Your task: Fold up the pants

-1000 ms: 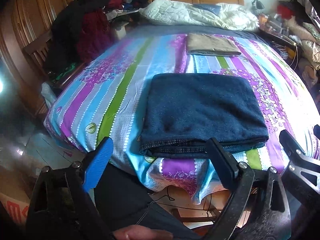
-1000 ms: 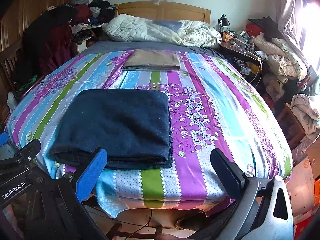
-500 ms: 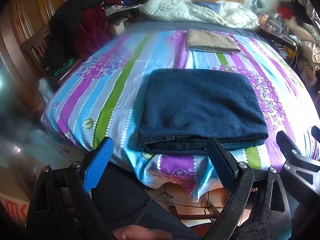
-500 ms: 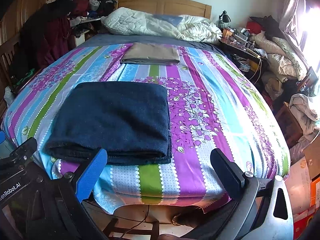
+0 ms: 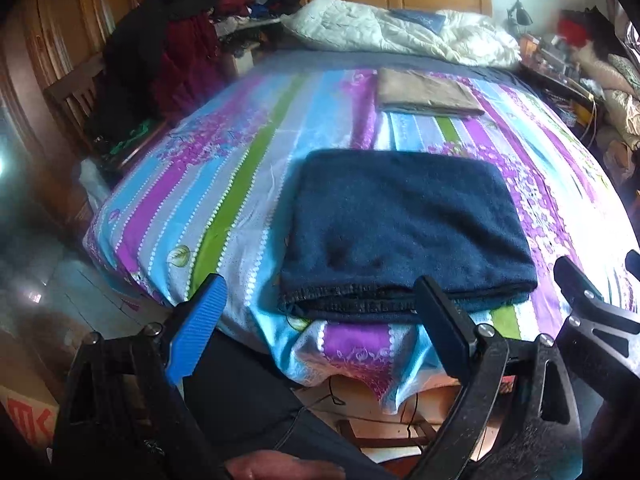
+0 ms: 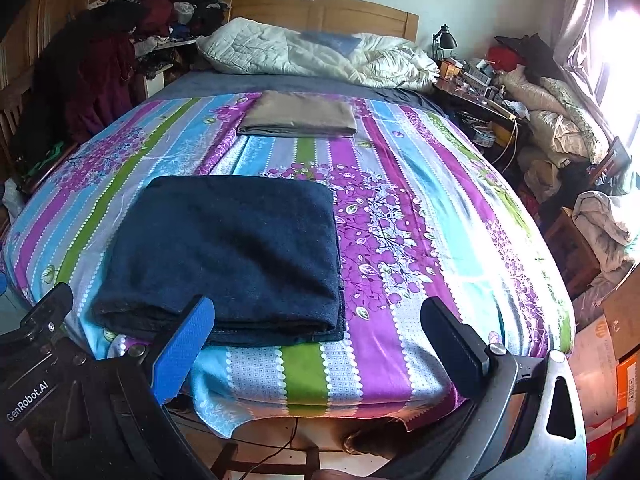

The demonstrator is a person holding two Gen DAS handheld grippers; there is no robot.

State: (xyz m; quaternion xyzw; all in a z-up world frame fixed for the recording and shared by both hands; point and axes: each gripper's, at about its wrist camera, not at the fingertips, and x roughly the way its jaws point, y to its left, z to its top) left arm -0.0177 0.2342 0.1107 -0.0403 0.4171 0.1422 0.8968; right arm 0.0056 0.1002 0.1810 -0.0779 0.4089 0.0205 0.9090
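both grippers' jaws wide, pants (image 5: 404,224) folded, underside hidden.

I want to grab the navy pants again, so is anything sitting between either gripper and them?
Nothing visible. The navy pants lie folded at the bed's near edge, just ahead of the open left gripper and right gripper. The tan folded garment lies beyond them.

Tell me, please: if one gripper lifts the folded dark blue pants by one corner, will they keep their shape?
Probably not. The dark blue pants lie in soft stacked layers, so they would likely droop and unfold. The thick fabric looks fairly heavy, and the striped bedsheet looks smooth, so a push may slide them.
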